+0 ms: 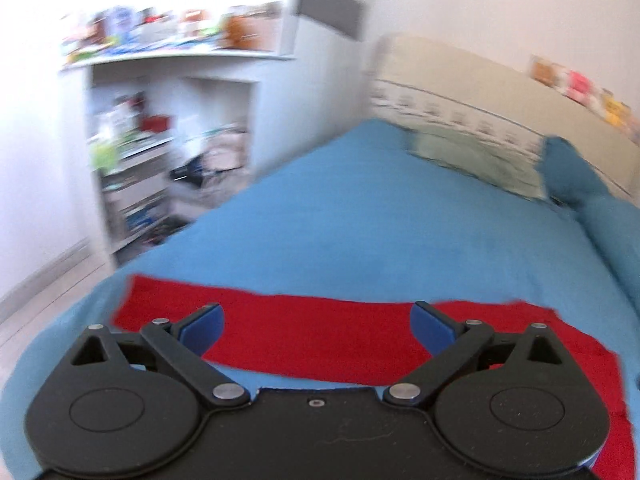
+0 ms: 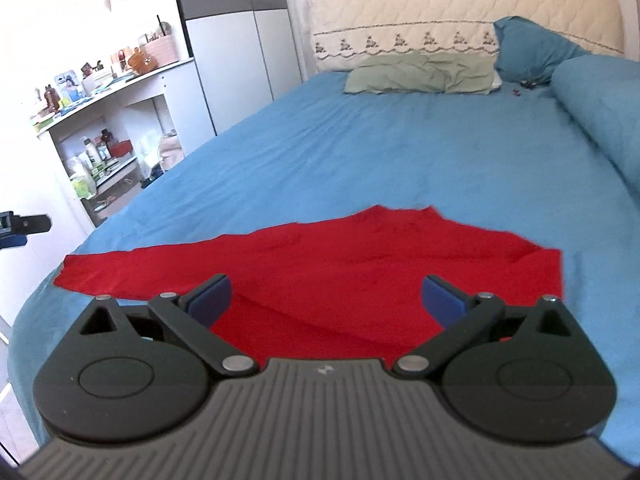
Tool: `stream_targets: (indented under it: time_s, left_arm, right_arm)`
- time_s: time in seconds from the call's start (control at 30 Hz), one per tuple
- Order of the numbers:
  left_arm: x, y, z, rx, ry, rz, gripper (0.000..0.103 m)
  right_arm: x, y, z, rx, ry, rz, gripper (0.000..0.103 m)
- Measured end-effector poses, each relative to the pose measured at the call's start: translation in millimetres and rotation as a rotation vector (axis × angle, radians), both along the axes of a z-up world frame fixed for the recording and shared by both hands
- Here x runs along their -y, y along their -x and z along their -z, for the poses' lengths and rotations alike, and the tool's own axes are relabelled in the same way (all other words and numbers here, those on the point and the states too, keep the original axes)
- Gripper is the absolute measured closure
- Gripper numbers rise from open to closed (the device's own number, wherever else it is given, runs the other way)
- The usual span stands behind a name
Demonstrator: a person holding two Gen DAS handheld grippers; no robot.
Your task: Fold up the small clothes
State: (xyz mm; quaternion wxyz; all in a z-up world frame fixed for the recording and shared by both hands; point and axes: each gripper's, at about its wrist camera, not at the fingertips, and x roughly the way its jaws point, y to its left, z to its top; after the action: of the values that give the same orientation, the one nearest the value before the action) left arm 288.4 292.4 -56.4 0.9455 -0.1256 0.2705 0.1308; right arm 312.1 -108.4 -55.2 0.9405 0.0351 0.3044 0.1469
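A red garment (image 1: 320, 336) lies flat on the blue bed sheet (image 1: 360, 220) near the bed's foot, one sleeve stretched to the left. It also shows in the right wrist view (image 2: 320, 264), sleeve end at the left. My left gripper (image 1: 317, 322) is open and empty, above the garment's sleeve part. My right gripper (image 2: 326, 296) is open and empty, above the garment's body. A piece of the left gripper (image 2: 24, 226) shows at the left edge of the right wrist view.
A green pillow (image 2: 420, 74), a blue pillow (image 2: 532, 52) and a blue rolled duvet (image 2: 600, 108) lie at the bed's head by a cream headboard (image 2: 460, 8). White shelves (image 2: 108, 120) full of small items and a wardrobe (image 2: 236, 40) stand left of the bed.
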Motion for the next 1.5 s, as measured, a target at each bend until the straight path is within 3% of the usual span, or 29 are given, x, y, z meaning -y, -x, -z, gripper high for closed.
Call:
stream_targets:
  time_s: [0.17,0.33,0.47,0.63,0.7,0.77,0.8,0.9,1.03,1.2,1.37,1.5]
  left_arm:
    - [-82,-2,48,-0.027,0.080,-0.129,0.005]
    - [-133,-19,101,-0.048,0.196,-0.184,0.017]
    - [-154,-37,131,-0.054,0.269,-0.205,0.029]
    - [-156,-51,141,-0.027,0.281,-0.233,0.031]
    - [-155,-59,140,-0.032,0.249,-0.254,0.045]
    - [-155,-65,140,-0.054,0.209,-0.284,0.086]
    - [-156,-67,140,-0.065,0.198,-0.294,0.095]
    - [-157,-66,139,-0.063,0.196,-0.295,0.097]
    - [-142,-66,123,-0.053,0.127,-0.278,0.098]
    - [-96,-74,72,0.012,0.028,-0.186,0.098]
    - [3,-84,22,0.108,-0.075,0.029,0.098]
    - [101,-96,-1,0.178,-0.136,0.204,0.098]
  right_arm:
    - [-26,-4,29,-0.041,0.004,-0.008,0.000]
    - [-39,-8,59,-0.080,0.007,0.006,0.000]
    - [-43,-12,77,-0.100,0.011,0.034,0.000]
    - [-45,-18,90,-0.121,0.049,0.048,0.000]
    - [-45,-22,94,-0.131,0.055,0.048,0.000]
    - [-43,-23,97,-0.130,0.051,0.057,0.000]
    - [-42,-25,99,-0.128,0.048,0.063,0.000]
    - [-37,-27,101,-0.129,0.034,0.083,0.000]
    - [-29,-26,103,-0.126,0.033,0.093,0.000]
    - [-13,-24,96,-0.103,0.040,0.106,0.000]
    - [11,-20,80,-0.085,0.036,0.143,0.000]
    - [36,-15,65,-0.044,0.034,0.174,0.000]
